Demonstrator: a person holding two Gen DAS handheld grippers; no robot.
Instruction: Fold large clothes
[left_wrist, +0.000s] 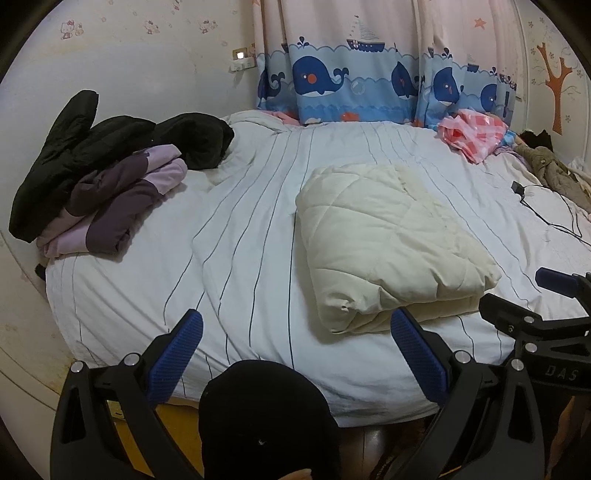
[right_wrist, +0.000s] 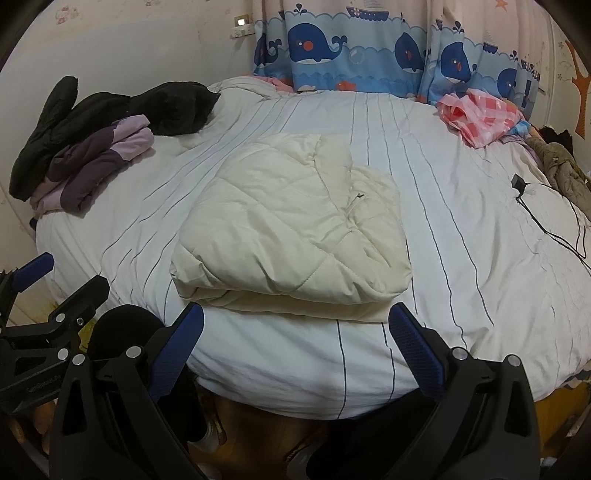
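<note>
bed (right_wrist: 461, 258): striped white cover | on it: folded cream quilted coat (right_wrist: 291, 229), black-purple clothes heap (right_wrist: 92, 155), pink bag (right_wrist: 480, 118), charger (right_wrist: 519, 183)

Hidden or cut off:
- olive jacket (left_wrist: 550, 171): runs out of the left wrist view's right edge.
- black cable (right_wrist: 557, 230): far end lost past the right edge.
- bed (right_wrist: 461, 221): near corner hidden behind the tongs.
- wall fitting (left_wrist: 242, 59): too small; possibly a switch.

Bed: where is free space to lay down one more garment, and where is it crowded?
Free sheet lies between the cream coat and the cable; also between the coat and the purple jacket. Crowded: the far left pile with the black jacket, and the far right corner around the pink bag.
</note>
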